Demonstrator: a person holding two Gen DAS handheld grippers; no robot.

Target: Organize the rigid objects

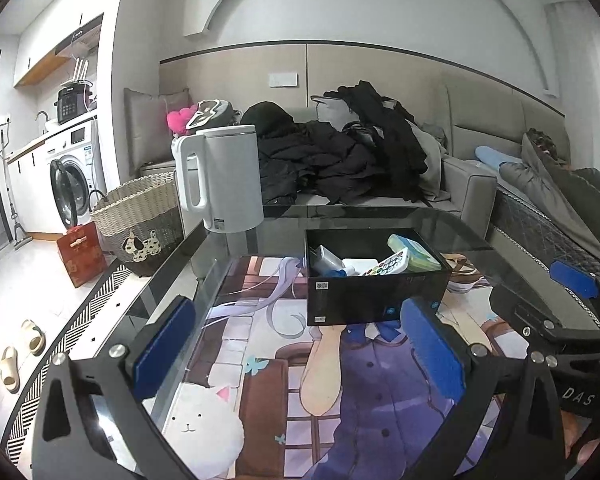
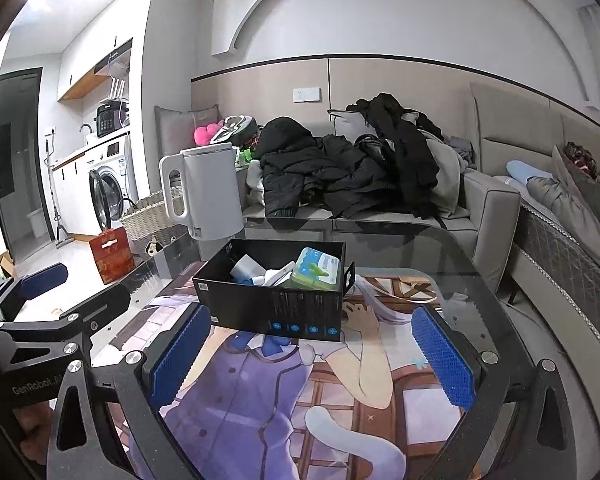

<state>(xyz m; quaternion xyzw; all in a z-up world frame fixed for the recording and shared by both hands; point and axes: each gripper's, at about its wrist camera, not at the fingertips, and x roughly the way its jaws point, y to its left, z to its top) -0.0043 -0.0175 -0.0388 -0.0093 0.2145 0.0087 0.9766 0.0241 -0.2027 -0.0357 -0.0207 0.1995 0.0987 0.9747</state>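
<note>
A black open box stands on the glass table. It holds a green case, a toy keypad with coloured buttons, and white and blue items. My left gripper is open and empty, just in front of the box. My right gripper is open and empty, also in front of the box. Each gripper shows at the edge of the other's view, the right one in the left wrist view and the left one in the right wrist view.
A white kettle stands at the table's far left corner. A printed mat lies under the glass. A sofa piled with dark clothes is behind. A wicker basket and red bag sit on the floor at left.
</note>
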